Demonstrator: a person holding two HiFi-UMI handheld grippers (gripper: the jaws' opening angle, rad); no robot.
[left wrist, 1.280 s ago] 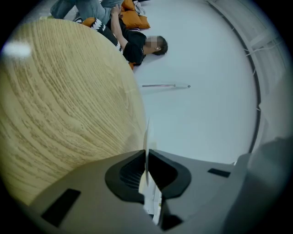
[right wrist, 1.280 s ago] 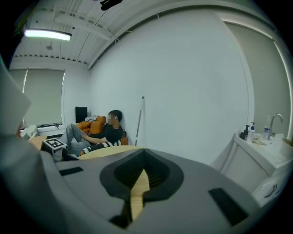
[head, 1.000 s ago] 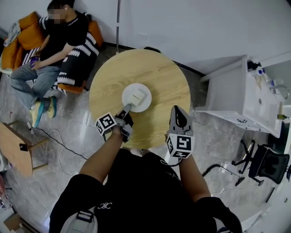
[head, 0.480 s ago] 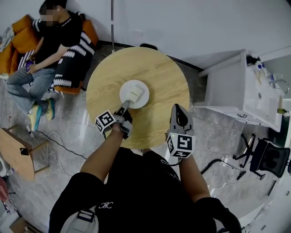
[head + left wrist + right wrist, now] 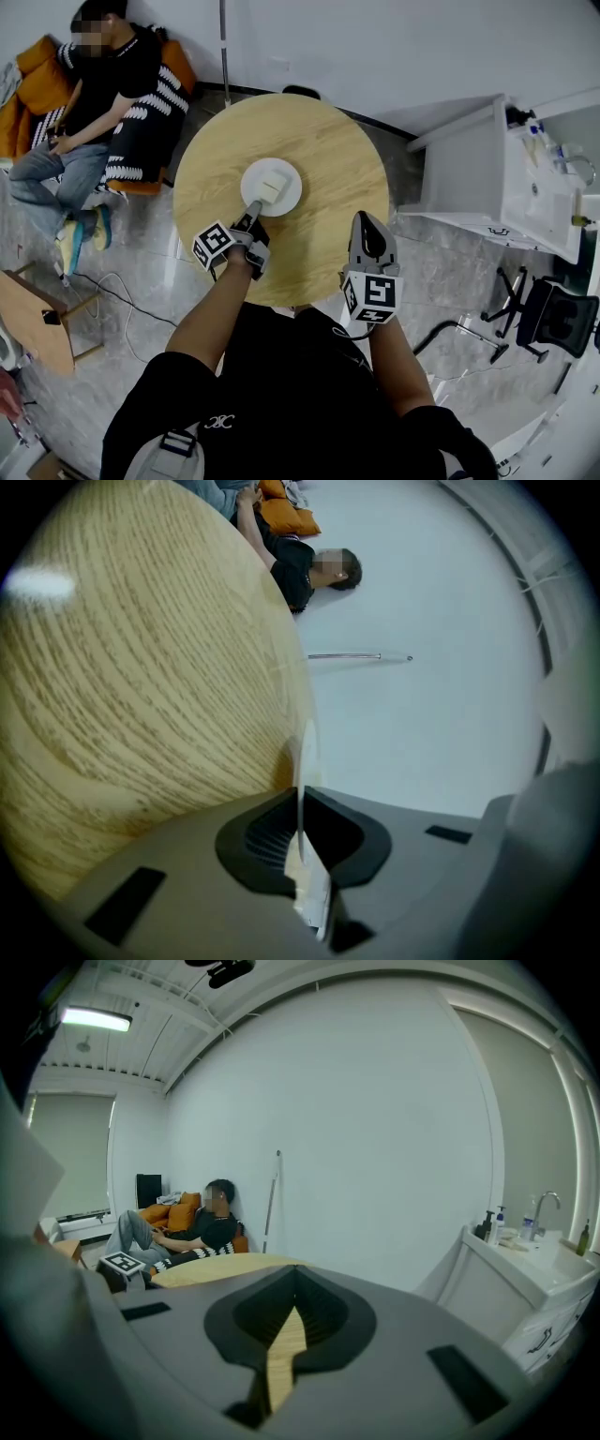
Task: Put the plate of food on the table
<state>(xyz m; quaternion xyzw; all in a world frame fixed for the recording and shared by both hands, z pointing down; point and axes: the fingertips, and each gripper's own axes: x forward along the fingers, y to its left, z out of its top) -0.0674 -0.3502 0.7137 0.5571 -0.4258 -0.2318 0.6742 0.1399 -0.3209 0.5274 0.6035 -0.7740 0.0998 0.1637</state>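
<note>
— Where is the plate (image 5: 249, 183) gripped?
— Its near rim is clamped by the left hand-held gripper (image 5: 251, 210). The plate lies straight ahead of it, over the middle of the worktop (image 5: 328, 169). The right hand-held gripper (image 5: 366, 221) is nearly closed, empty and farther off.
— Is it set down?
— That cannot be told.

A round white plate (image 5: 251, 176) carrying a pale square slab of food (image 5: 272, 187) sat level over the round wooden tabletop (image 5: 328, 150), its near rim pinched in the left gripper (image 5: 251, 212).
</note>
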